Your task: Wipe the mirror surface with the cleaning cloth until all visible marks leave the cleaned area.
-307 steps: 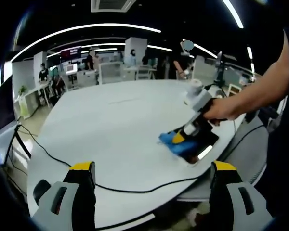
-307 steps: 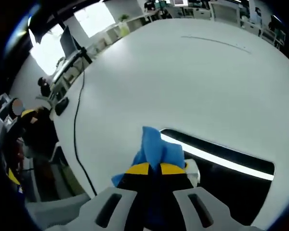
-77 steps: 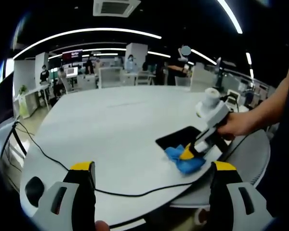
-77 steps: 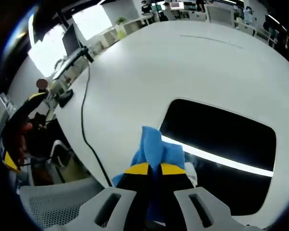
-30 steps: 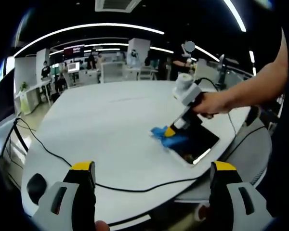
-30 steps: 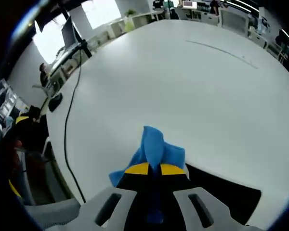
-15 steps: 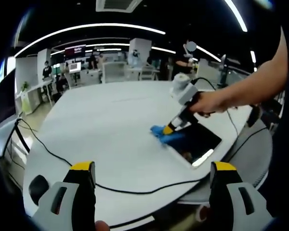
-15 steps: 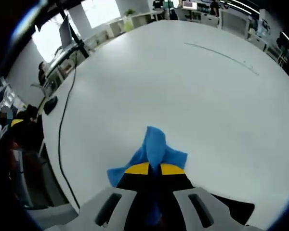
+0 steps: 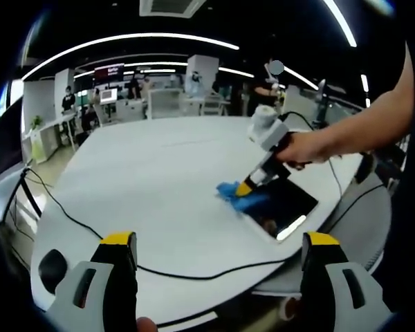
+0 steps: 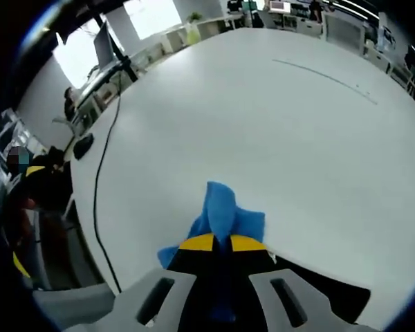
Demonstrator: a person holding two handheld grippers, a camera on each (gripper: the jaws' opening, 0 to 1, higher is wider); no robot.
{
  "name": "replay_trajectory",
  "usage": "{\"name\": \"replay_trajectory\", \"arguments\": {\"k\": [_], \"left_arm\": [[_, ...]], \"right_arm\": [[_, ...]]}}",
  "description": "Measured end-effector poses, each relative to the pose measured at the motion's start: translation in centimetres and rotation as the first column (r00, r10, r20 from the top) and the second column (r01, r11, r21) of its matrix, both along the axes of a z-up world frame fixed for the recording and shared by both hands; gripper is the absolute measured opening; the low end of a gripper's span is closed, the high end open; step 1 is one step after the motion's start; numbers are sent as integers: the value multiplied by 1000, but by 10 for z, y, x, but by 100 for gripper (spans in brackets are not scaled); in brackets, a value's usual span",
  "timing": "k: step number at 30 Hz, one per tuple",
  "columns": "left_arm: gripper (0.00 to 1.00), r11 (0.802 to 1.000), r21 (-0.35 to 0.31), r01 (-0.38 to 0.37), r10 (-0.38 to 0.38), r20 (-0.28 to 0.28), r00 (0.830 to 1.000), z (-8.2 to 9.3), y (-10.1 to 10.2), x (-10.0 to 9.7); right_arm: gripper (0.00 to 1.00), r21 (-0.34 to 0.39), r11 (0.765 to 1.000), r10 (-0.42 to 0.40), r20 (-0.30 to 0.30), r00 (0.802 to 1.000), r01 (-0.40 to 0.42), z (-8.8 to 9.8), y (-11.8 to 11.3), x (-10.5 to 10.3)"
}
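While right tongs [image 9: 243, 187] pinch crumpled blue cleaning cloth [image 9: 237, 196] at left end of dark rectangular mirror [image 9: 282, 206], right-centre frame | left tongs [image 9: 218, 243] wide, empty | risk: mirror near round white surface [image 9: 152, 173] edge, hard stroke may slide it off

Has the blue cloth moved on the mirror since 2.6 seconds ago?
Yes. The blue cloth, then at the mirror's near edge, is now at its far-left edge.

Left gripper view back across the table [image 9: 159, 180]; right gripper view close above it (shared surface).
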State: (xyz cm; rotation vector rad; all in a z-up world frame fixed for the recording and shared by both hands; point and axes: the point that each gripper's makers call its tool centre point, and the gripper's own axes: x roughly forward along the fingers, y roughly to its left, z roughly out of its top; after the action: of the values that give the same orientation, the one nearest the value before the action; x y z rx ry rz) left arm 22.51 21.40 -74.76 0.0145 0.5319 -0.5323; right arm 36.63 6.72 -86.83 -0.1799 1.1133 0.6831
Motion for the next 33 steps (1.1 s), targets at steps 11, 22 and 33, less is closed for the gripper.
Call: {"name": "replay_trajectory", "arguments": {"k": [11,22,33], "left_arm": [[100,1000,0,-8,8,4,1000,-1,0,-3],[100,1000,-3,-5,5,13,1000,-1,-4,-4],[100,1000,0,-2,2,9,1000,0,-7,-11]], "right_arm": [[1,-20,1000,-25,2,1000,25,1,-30,2],[1,-30,998,-47,-7,999,47,-1,-47,4],[1,-3,997,-74,4,997,74,-2,-48,4]]}}
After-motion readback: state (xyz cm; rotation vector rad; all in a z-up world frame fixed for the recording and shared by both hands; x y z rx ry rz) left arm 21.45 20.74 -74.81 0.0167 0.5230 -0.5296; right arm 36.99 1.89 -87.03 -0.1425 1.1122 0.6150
